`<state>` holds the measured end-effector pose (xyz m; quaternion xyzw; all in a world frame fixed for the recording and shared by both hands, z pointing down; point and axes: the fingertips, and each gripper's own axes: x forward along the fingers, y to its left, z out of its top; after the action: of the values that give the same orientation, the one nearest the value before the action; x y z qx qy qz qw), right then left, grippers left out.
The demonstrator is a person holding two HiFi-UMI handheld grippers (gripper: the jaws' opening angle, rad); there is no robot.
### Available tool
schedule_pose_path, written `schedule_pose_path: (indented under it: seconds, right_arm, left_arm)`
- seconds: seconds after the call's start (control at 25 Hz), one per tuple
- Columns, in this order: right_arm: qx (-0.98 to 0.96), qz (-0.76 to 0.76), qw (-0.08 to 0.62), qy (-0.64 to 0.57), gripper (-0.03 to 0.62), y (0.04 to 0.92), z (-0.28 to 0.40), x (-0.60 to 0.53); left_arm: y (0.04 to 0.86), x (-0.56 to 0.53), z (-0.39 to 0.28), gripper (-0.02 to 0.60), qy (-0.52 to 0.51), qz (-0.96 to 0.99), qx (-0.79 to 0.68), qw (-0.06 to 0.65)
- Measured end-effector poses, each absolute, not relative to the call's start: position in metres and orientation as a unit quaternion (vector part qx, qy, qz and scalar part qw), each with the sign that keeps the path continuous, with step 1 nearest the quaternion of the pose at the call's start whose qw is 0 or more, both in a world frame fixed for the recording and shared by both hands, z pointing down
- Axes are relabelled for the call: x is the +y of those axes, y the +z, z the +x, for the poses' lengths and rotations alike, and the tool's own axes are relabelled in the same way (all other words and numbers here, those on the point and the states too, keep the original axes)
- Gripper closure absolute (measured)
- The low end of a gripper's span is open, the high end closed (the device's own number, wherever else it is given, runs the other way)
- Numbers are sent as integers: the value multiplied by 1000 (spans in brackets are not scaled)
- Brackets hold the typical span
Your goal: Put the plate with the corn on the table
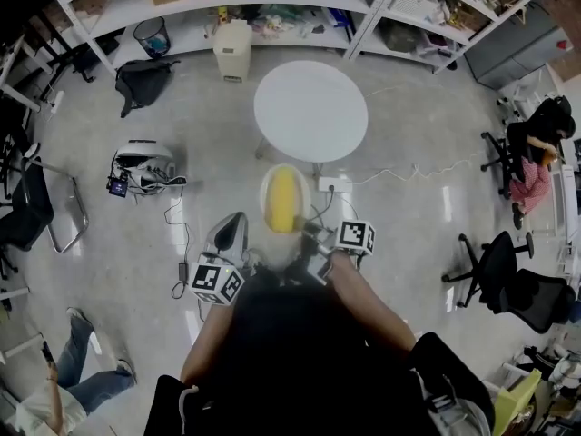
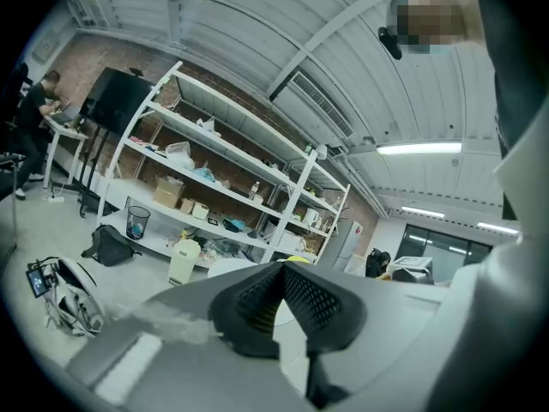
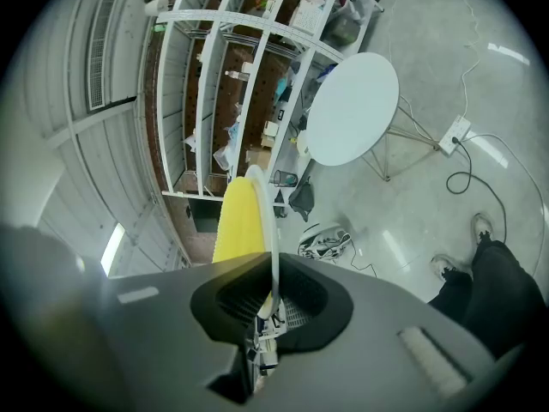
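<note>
Yellow corn (image 1: pixel 283 198) lies on a white plate (image 1: pixel 266 189) clamped at its rim by the right gripper (image 3: pixel 271 292), short of the table's (image 1: pixel 310 107) near edge; left gripper (image 2: pixel 281 266) closed, empty

Round white table (image 1: pixel 310 110) on glossy floor (image 1: pixel 209 143)

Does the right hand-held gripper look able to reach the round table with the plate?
Likely yes: the right hand-held gripper grips the plate of corn, the round table ahead is bare, and only a floor-level power strip lies between.
</note>
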<state>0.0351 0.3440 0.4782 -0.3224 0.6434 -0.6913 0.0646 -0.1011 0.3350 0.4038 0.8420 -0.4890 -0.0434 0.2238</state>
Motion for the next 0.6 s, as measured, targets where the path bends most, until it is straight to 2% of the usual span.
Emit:
schedule_pose_path:
  seconds: [0.6]
  right_arm:
    - [626,-339,84,-698,565,478,15,335]
  left_arm:
    - [395,308,-129,577,-57,846,-484,217]
